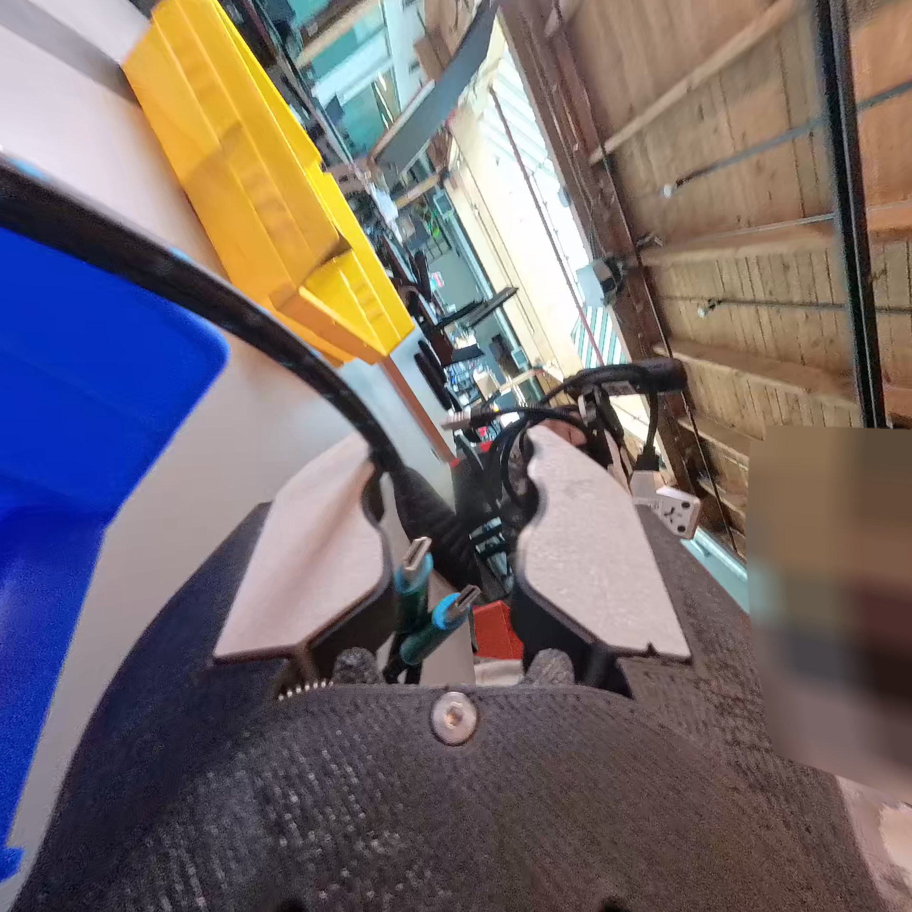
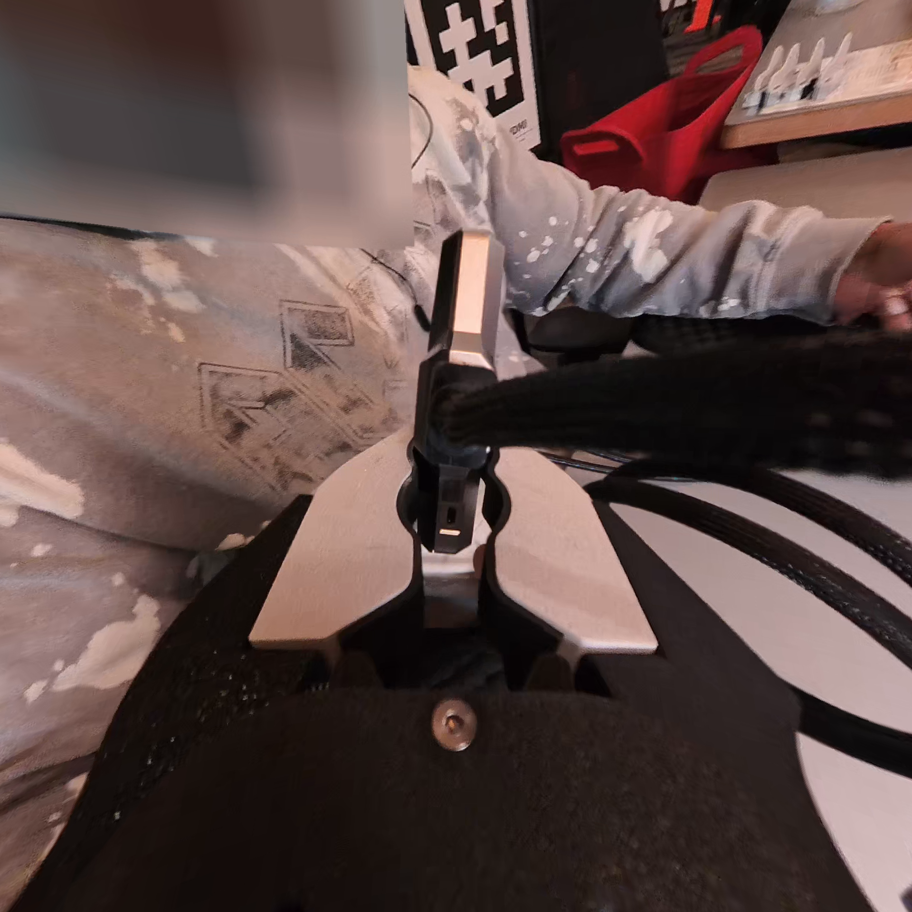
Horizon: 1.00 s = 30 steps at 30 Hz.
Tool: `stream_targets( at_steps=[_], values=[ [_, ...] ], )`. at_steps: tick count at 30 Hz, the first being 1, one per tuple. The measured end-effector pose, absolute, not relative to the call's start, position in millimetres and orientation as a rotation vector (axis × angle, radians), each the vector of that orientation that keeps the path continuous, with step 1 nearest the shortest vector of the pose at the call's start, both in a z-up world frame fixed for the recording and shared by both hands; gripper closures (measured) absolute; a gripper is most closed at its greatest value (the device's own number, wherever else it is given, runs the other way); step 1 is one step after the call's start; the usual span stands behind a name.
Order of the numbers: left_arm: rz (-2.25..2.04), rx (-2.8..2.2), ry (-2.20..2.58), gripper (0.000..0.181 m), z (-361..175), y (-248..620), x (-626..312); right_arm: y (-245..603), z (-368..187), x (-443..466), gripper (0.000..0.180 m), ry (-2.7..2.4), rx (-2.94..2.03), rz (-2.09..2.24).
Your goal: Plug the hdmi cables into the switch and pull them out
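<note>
In the right wrist view, my right gripper (image 2: 451,459) is shut on the switch (image 2: 471,296), a thin black and silver box held upright and edge-on. A black braided HDMI cable (image 2: 641,399) is plugged into the switch's right side and runs off to the right, with more loops of it (image 2: 789,557) on the table. In the left wrist view, which is strongly tilted, my left gripper (image 1: 454,459) has its jaws apart. A black HDMI cable (image 1: 276,325) arcs in from the upper left. Its ribbed end (image 1: 434,513) lies between the jaws, close to the left finger (image 1: 321,552). The switch does not show in this view.
Two teal-collared small plugs (image 1: 414,557) and a tangle of black cables (image 1: 508,444) lie beyond the left gripper. A blue bin (image 1: 98,395), yellow bins (image 1: 256,187) and a white adapter (image 1: 676,513) stand nearby. The person's sleeve (image 2: 641,256), a red bag (image 2: 681,123) and a patterned board (image 2: 474,49) lie beyond the right gripper.
</note>
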State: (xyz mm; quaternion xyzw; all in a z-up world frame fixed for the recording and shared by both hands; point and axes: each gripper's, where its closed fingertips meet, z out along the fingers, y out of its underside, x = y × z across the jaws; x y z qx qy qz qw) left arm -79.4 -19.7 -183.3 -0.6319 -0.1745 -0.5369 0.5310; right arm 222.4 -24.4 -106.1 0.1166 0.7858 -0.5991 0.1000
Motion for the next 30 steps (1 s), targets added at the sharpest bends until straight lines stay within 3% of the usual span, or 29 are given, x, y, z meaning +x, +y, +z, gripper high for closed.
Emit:
stream_targets(
  at_steps=[3, 15, 21, 30],
  values=[
    [-1.207, -1.527, -0.441, 0.173, -181, -17, -89, -20, -105, 228, 0.159, 2.286, 0.346, -1.759],
    [-0.956, -1.614, -0.487, 0.167, -99, -43, -164, 16, -76, 252, 0.159, 2.327, 0.434, -1.979],
    [-0.971, -1.594, -0.484, 0.17, -62, -54, -194, 48, -87, 229, 0.158, 2.494, 0.814, -1.951],
    [-0.772, -1.656, -0.625, 0.169, -74, -61, -245, 57, -58, 222, 0.157, 2.583, 0.838, -2.048]
  ],
)
